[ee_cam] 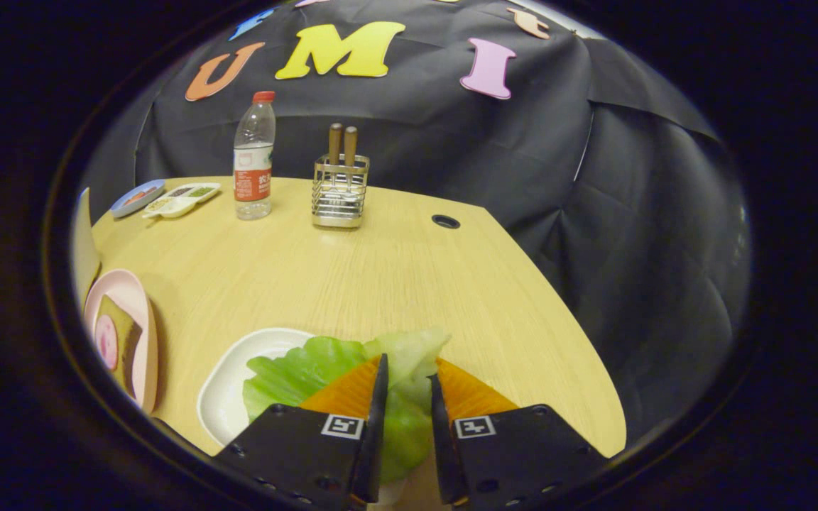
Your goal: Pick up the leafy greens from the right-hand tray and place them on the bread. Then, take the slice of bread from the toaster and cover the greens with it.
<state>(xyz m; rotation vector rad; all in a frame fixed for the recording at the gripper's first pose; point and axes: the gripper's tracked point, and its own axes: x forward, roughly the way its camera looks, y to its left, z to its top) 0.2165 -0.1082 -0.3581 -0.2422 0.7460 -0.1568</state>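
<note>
Nearest, two claw [407,387] fingers closed in on the lettuce leaf [341,380], a narrow gap left between them with leaf filling it; both inner faces seemingly against the green, so apparently gripping the lettuce, though actual pressure hard to confirm. Leaf draped partly over a white rounded tray [228,394] and partly past its rim, just ahead of and between the fingers. For a clean lift: grip kept gentle but steady, rise straight up until the hanging edges clear the tray rim, then a slow carry left toward the pink plate [145,333] bearing the bread slice [123,341], with what looks like a pink round of meat on top. Risk, by judgement: tearing or slipping of so thin and floppy a leaf under a jerk. Lettuce crinkled, glossy, pale at the rib and brighter green at the ruffled edge; tray smooth and matte; plate oval and shallow. Tabletop [352,284] of light wood grain, curved at the far-right edge, with a small dark cable hole [446,221]. Beyond: clear plastic bottle [254,160] with red cap, wire holder [340,190] with two wooden handles upright, a divided sauce dish [182,199] and a small blue plate [137,196]. Toaster unseen, so second step not yet begun.
</note>
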